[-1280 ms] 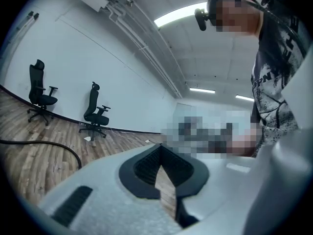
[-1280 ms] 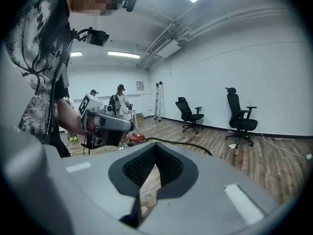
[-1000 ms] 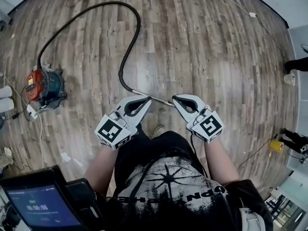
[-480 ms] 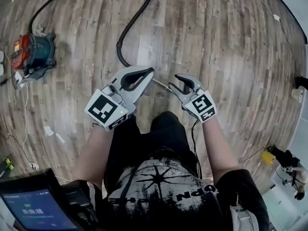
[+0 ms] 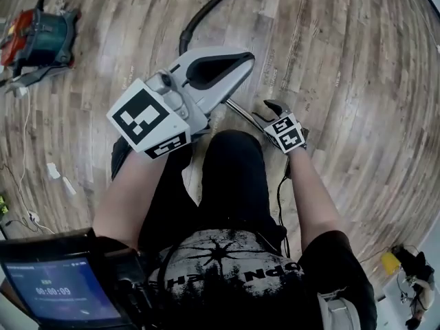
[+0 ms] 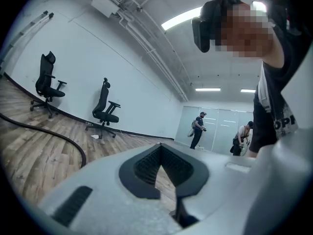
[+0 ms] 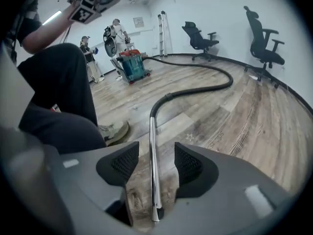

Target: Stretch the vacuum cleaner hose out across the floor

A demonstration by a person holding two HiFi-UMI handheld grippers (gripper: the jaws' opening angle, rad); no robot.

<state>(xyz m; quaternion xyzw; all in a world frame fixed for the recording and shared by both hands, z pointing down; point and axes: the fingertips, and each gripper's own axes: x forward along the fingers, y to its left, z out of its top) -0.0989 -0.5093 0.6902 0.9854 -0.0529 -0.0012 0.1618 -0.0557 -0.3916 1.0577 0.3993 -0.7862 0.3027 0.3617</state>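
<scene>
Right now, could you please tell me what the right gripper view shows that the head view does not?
Only the right gripper view: two office chairs by the wall, and the metal wand lying untouched between the right gripper's opening fingers. Only the head view: the screen at lower left. Both: vacuum cleaner, black hose, wand, raised left gripper.
</scene>
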